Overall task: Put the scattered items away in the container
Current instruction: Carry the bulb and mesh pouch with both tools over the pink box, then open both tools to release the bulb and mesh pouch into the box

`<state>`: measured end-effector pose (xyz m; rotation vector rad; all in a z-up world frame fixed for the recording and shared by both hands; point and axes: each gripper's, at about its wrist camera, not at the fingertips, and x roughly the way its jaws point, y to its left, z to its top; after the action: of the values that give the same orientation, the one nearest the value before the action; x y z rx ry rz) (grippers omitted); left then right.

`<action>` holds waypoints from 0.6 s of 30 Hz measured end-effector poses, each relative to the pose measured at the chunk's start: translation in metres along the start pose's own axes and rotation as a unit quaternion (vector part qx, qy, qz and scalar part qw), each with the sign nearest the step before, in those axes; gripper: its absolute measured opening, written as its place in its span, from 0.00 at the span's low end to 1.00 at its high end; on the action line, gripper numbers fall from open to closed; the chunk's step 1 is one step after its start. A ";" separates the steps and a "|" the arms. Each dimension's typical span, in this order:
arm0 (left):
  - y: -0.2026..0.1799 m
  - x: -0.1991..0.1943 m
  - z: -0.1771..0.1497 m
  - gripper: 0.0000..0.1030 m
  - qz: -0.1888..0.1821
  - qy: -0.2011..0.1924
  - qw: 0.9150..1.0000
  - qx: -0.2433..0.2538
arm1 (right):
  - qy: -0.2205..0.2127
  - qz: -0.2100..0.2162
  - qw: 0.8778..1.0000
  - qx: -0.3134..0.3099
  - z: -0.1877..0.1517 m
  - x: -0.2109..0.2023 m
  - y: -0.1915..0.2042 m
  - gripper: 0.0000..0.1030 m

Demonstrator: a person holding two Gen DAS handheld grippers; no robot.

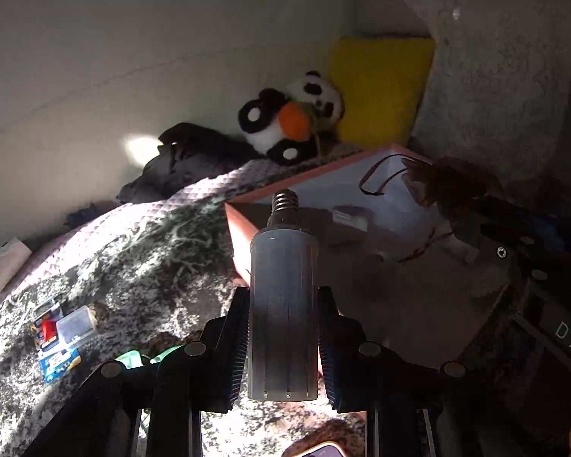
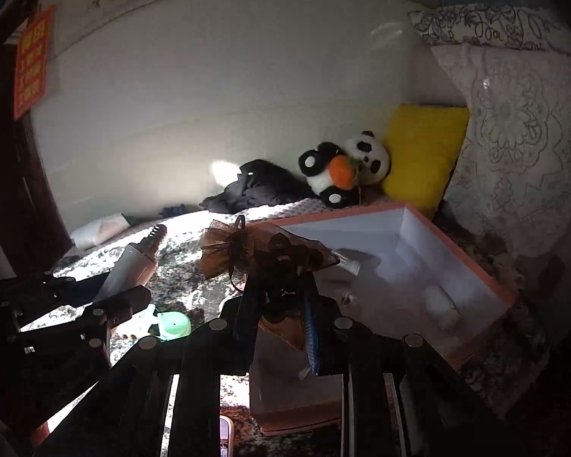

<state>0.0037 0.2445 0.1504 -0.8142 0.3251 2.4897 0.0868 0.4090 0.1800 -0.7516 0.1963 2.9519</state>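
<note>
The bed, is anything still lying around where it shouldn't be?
Yes. A blue card pack with a clear little case and a green round thing lie loose on the bedspread, outside the pink box.

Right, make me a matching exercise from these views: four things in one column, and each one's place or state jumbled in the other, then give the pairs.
Things:
1. bulb
2. mesh pouch
3. panda
4. box

Places or states:
A. lies by the yellow cushion
B. clamped in the left hand-held gripper
C. open on the bed, pink rim
D. gripped by the right hand-held gripper

Pairs: 1-B, 2-D, 3-A, 4-C
</note>
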 end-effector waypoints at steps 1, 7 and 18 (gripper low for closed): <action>-0.008 0.006 0.006 0.27 -0.007 0.002 1.000 0.007 | -0.002 -0.008 1.000 0.007 0.002 0.000 -0.011 0.21; -0.054 0.042 0.032 0.27 -0.037 0.013 0.998 0.045 | -0.001 -0.058 0.998 0.036 0.010 0.018 -0.061 0.21; -0.082 0.110 0.056 0.27 -0.065 0.056 0.995 0.054 | 0.029 -0.098 0.992 0.079 0.021 0.081 -0.109 0.21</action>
<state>-0.0571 0.3769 0.1227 -0.9036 0.4288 2.2909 0.0188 0.5241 0.1477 -0.7870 0.3361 2.6946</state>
